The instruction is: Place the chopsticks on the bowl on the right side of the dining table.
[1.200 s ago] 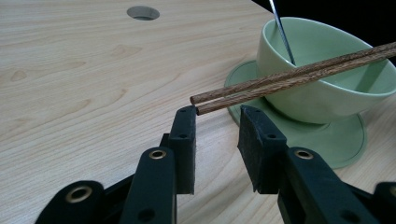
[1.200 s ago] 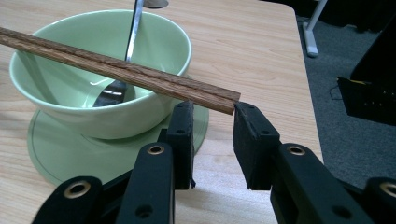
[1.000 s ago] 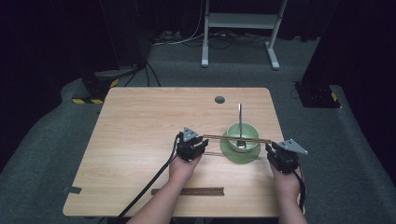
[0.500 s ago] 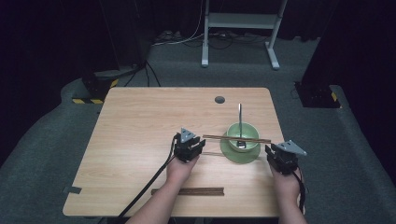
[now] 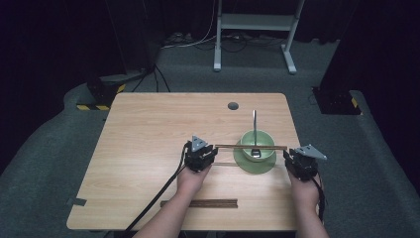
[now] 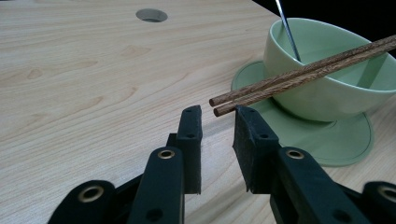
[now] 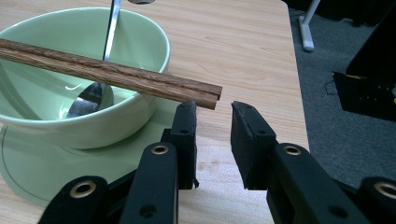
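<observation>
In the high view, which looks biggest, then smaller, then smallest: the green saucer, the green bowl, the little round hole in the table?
Largest to smallest in the high view:
1. Green saucer, wider than the bowl standing on it.
2. Green bowl.
3. Round hole in the table, far the smallest, though it lies a bit farther from the camera.

Grained wooden chopsticks (image 6: pixel 299 74), glossy green bowl (image 6: pixel 327 88), shiny metal spoon (image 7: pixel 93 95).

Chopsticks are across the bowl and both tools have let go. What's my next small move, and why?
Probably draw both tools straight back. The chopsticks lie across the rim of the green bowl, their ends just past the tips of the left tool and right tool, whose jaws stand apart with nothing between them. A sideways move could knock the pair off.
</observation>
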Motion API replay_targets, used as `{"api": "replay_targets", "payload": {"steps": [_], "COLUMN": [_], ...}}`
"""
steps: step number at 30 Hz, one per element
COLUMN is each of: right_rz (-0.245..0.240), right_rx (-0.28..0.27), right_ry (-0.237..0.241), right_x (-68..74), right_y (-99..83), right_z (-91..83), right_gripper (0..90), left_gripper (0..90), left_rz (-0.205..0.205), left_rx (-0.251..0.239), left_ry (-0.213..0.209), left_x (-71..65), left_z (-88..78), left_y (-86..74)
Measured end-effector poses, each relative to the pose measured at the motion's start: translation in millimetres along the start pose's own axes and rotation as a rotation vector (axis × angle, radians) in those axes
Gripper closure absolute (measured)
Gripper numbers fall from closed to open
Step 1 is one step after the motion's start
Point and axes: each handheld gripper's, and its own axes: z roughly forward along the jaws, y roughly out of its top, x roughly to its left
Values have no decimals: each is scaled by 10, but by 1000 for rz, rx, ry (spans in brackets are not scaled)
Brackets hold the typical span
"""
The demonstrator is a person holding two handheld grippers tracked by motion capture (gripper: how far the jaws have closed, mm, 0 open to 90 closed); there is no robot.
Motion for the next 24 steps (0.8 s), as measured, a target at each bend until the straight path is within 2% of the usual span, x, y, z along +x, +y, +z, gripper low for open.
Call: {"api": "replay_targets", "payload": {"steps": [12, 19, 24], "right_rz": [-4, -5, -6], "right_rx": [4, 0, 0], "right_ry": [3, 2, 3], "right_x": [3, -12, -14], "right_y": [0, 3, 3], "right_z": [13, 1, 2], "right_gripper": [710, 710, 713], "left_gripper": [787, 777, 817], "left_rz": [12, -4, -4], "left_rx": [0, -9, -22], "left_ry": [3, 5, 5], "left_x": [-20, -28, -28], "left_z": [1, -37, -48], "left_y": [-16, -54, -54]}}
